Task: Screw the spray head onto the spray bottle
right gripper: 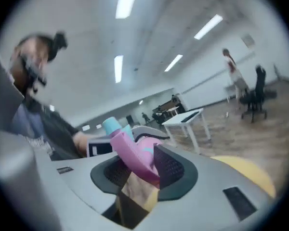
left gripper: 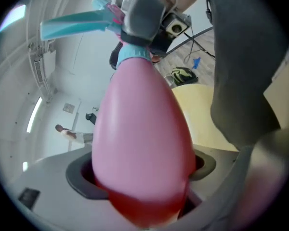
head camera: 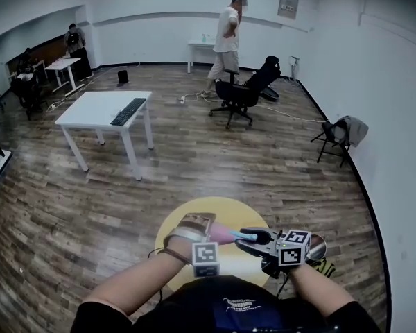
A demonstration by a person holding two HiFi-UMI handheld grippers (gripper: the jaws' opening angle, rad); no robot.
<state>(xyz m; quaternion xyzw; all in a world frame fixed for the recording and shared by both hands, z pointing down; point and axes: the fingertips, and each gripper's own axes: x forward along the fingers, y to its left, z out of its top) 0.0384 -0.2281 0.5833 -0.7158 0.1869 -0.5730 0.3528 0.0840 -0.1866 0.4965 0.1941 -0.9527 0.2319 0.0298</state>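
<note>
Bottle [left gripper: 144, 143], spray head [left gripper: 77, 25] over yellow table [head camera: 215, 210]

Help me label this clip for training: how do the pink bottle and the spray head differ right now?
The bottle is a smooth, plain pink egg shape; the spray head is angular, teal with a pink trigger. The bottle sits in the left gripper, the spray head in the right gripper. Both are clamped between jaws, and they meet at the bottle's neck.
</note>
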